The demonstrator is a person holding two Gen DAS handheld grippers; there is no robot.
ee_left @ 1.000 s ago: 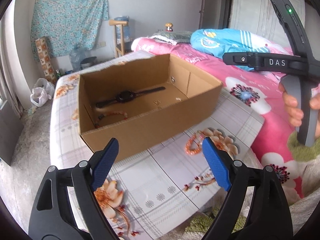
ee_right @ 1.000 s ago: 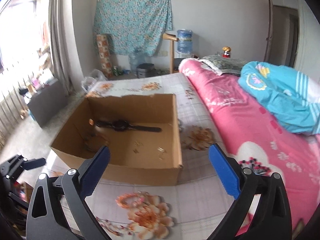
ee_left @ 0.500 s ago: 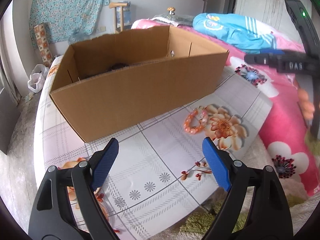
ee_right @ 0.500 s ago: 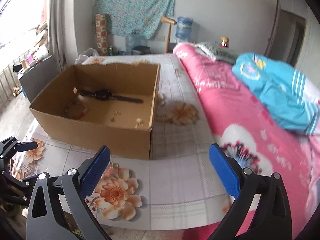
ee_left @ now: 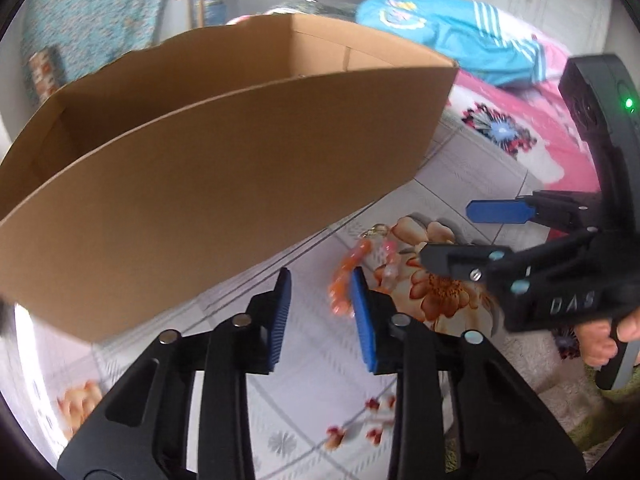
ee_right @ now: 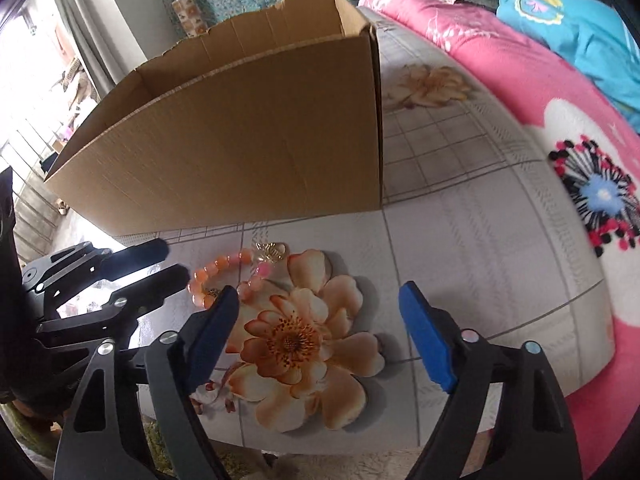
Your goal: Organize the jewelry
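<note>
A bracelet (ee_right: 224,268) of orange and pink beads with a gold charm lies on the flowered sheet in front of the cardboard box (ee_right: 248,152). My left gripper (ee_left: 321,276) hangs low over it with its jaws closing. The blurred beads (ee_left: 340,284) sit just inside the right pad, and I cannot see the pads pressing on them. In the right wrist view the left gripper (ee_right: 174,258) has its tips at the bracelet's left end. My right gripper (ee_right: 320,292) is wide, closing slightly, with only the printed flower between its fingers. The box (ee_left: 224,168) hides its contents behind its near wall.
A pink flowered blanket (ee_right: 520,80) and a blue garment (ee_right: 580,28) lie to the right. The right gripper (ee_left: 446,234), held by a hand (ee_left: 600,344), reaches in close beside the bracelet. The sheet's edge (ee_right: 360,450) drops off near me, above a green rug (ee_left: 600,420).
Both grippers sank toward the sheet, so the box's inside went out of view. The left jaws narrowed around the bracelet's spot. The right gripper came in beside it and narrowed a little.
</note>
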